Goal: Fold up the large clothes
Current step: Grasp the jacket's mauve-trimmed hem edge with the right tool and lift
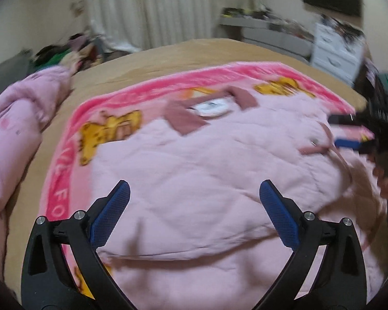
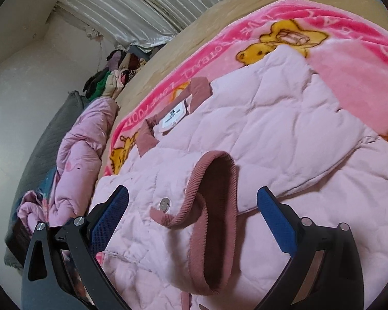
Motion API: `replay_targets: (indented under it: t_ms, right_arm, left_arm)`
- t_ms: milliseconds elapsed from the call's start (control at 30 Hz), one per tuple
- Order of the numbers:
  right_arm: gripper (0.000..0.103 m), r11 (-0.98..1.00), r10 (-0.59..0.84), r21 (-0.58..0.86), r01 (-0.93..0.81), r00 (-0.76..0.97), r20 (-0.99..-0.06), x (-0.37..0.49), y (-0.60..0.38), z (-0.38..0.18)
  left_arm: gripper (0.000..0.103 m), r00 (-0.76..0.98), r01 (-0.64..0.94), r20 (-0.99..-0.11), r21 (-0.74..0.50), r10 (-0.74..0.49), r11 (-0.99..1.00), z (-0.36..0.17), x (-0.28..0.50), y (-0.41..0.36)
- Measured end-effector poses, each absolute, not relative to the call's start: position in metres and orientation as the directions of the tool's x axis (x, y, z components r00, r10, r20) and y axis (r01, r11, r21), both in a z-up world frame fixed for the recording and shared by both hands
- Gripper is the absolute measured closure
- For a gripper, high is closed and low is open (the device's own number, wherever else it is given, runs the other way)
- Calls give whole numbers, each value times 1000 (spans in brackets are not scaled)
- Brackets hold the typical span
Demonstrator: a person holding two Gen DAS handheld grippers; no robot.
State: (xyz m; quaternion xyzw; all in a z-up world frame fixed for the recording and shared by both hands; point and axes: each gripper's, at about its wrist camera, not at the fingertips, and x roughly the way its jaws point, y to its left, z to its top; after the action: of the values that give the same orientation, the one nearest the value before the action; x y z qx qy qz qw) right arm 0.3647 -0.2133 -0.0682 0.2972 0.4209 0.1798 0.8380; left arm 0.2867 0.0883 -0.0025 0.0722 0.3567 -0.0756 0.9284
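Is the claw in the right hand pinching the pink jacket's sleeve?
No, the right claw is wide open above the jacket, and the ribbed cuff lies loose between its fingers.

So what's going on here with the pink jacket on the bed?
A person with a gripper in each hand is folding a pale pink quilted jacket spread on a pink cartoon blanket on the bed. Both the left gripper and the right gripper are open above the jacket, holding nothing. The right one hovers over a darker pink ribbed cuff with a snap button beside it. Another pink padded garment lies bunched at the side.
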Motion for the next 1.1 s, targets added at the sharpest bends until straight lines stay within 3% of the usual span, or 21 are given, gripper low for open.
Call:
replay_targets:
  t_ms: [67,200,333,400,467,633,800,1100]
  right_arm:
    - [5,757,549,652,-41,582,-600,369,-210,-70]
    - [23,755,546,655,-30,582,-603,378,-207,-73]
    - [56,764,544,644,-41,577,-609,386,-201,-76]
    - [83,774,555,629,-78,561,-614,389,-193,-75]
    - [92,801,540,587,-119,567,-622,389,-185,-68]
    - [95,861,496,434,-264,624,-604,386,-161,-29]
    - [96,876,481,306,-372,704,-522,387,-152,28]
    - [97,908,419,196,-371,782,-461,410,-167,77]
  left_arm:
    - [9,739,158,-670,63,-76,985,1,290,101]
    - [9,749,70,-662,45,-23,997,5,294,128]
    - [9,750,6,-661,25,12,1000,4,297,148]
    - [9,746,-20,-665,1,15,1000,3,300,159]
    - [9,746,-36,-666,-29,8,999,2,300,168]
    - [9,751,-124,-660,-111,20,986,2,299,191]
    - [9,752,-179,-659,-196,6,964,-1,299,212]
    - [9,759,-172,-651,-204,-2,964,-5,304,207]
